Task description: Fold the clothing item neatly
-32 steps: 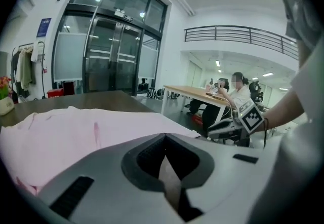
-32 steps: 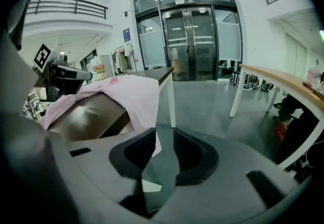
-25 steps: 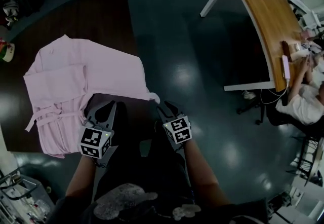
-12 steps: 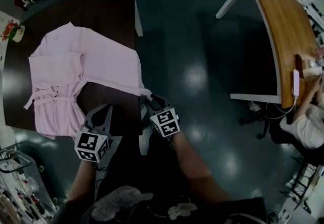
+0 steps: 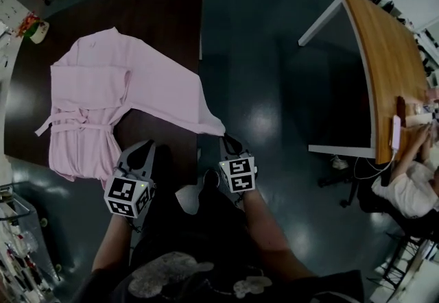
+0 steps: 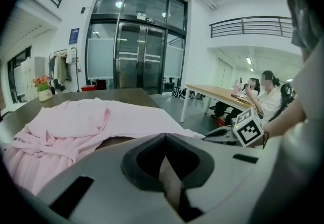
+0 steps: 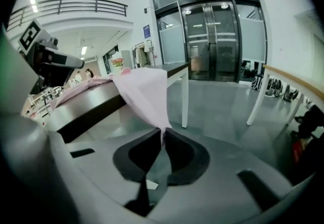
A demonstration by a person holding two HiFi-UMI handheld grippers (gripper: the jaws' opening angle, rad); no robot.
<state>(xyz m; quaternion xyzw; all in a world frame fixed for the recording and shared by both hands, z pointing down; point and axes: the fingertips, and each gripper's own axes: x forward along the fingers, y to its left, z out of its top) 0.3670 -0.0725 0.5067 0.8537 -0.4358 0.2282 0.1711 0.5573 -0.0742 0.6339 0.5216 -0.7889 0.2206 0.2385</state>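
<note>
The robe [image 5: 103,96] is thin pink cloth, matt and softly creased. The dark table [image 5: 164,14] under it has a wood-grain top with a dull sheen. The floor [image 5: 274,89] is smooth and glossy, mirroring the lights. The pale table [image 5: 381,55] at far right has a satin wood top on white-painted legs. The left gripper [image 5: 143,149] is matt grey plastic.

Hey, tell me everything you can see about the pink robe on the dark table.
The pink robe looks like soft, thin cloth. It lies spread flat and partly folded on the dark table, hem toward the person, with its belt running across the waist. One long sleeve stretches out past the table's edge. The right tongs have just been closing there and pinch the sleeve's end. Nothing else touches it.
</note>
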